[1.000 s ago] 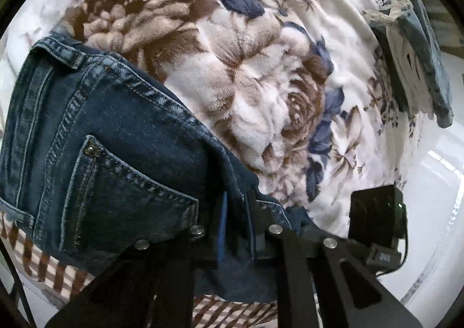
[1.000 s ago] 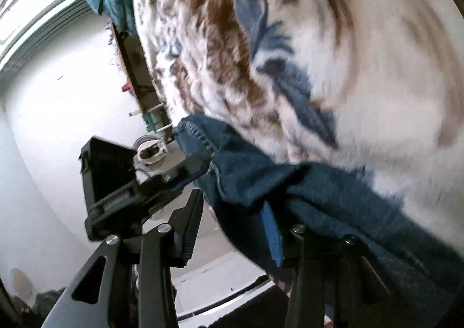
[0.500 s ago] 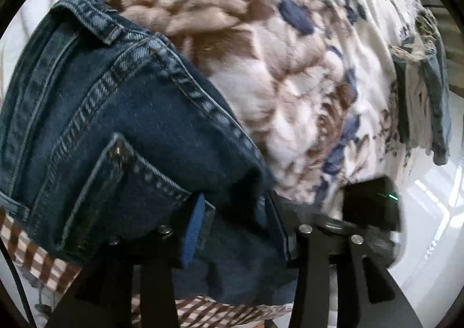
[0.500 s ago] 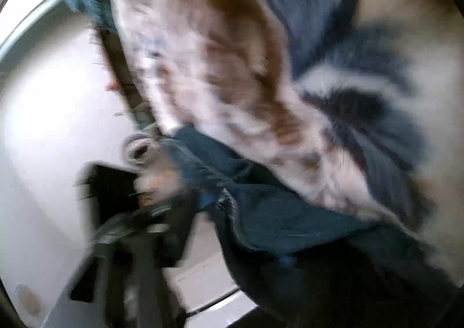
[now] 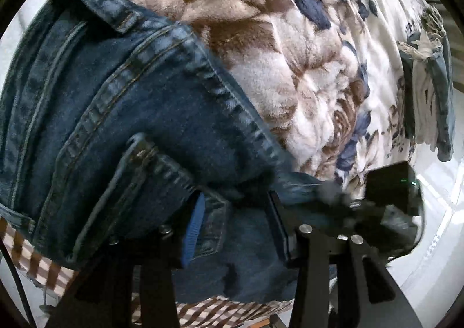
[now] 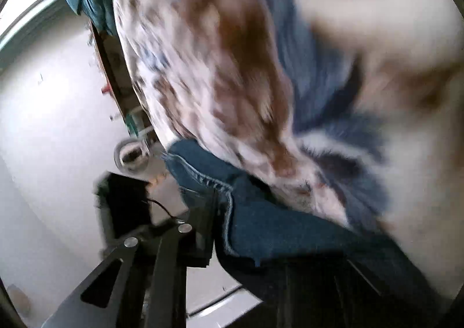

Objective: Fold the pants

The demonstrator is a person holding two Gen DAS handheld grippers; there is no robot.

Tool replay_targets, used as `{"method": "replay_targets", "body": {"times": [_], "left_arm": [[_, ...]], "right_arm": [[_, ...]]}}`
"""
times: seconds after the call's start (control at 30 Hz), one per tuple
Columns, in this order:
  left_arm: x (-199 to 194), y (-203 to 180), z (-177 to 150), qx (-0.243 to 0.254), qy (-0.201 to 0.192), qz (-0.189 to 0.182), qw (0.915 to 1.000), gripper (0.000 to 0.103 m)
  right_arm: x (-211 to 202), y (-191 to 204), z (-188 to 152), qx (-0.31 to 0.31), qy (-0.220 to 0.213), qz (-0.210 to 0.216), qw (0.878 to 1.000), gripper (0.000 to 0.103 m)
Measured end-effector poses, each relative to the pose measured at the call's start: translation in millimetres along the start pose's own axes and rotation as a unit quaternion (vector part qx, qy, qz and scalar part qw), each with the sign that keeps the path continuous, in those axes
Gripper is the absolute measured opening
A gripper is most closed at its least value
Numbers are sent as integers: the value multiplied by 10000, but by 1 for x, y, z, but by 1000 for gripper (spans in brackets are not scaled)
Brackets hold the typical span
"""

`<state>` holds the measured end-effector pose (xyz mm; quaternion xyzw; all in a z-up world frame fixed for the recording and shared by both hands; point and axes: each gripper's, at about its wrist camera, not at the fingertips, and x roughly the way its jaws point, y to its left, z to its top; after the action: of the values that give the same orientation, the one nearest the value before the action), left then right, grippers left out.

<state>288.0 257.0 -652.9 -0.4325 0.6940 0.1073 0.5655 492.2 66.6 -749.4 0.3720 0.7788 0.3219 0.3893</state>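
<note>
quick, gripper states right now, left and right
left gripper: open, just been opening, jeans loose between its fingers
right gripper: just been closing around jeans; whether it grips cannot be told

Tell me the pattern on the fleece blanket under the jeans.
Large brown and navy flowers on a cream ground; the fluffy fleece blanket shows best in the left wrist view.

Daylight, soft and bright. Left wrist view mostly sharp: jeans (image 5: 139,131) stitching and blanket (image 5: 304,73) pile resolved; slight smear low right. Right wrist view heavily motion-blurred throughout (blanket pattern streaked). Window (image 6: 26,3) upper left blown out. Fisheye bending and black vignette at all corners.
</note>
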Motion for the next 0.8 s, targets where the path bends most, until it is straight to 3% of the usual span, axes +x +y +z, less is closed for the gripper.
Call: {"method": "replay_targets", "body": {"times": [0.17, 0.23, 0.3, 0.4, 0.57, 0.6, 0.63, 0.7, 0.8], "left_arm": [[-12, 5, 2, -70, -33, -106, 9999, 41], [-17, 7, 3, -92, -34, -131, 9999, 41], [-25, 6, 1, -84, -75, -189, 9998, 46], [-41, -4, 0, 188, -324, -46, 9993, 55], [-49, -23, 1, 748, -599, 368, 9947, 57], [-46, -24, 3, 796, -589, 419, 9942, 57], [-42, -26, 4, 787, -561, 428, 9944, 57], [-39, -25, 7, 744, -502, 374, 9953, 57], [-35, -24, 9, 746, -504, 377, 9952, 57]], "right_arm": [[-70, -13, -7, -11, -655, -547, 9963, 20], [-97, -10, -10, -207, -926, -1241, 9877, 20], [-111, 4, -20, -555, -1023, -1652, 9794, 24], [-102, 15, -37, -1276, -762, -1958, 9693, 24], [-65, 12, -54, -1934, -144, -3061, 9320, 23], [-60, 7, -57, -1954, -91, -3132, 9293, 9], [-57, 7, -60, -1983, -154, -3152, 9279, 3], [-66, 10, -67, -1962, -559, -3234, 9240, 2], [-90, 5, -71, -1582, -1215, -3165, 9274, 2]]}}
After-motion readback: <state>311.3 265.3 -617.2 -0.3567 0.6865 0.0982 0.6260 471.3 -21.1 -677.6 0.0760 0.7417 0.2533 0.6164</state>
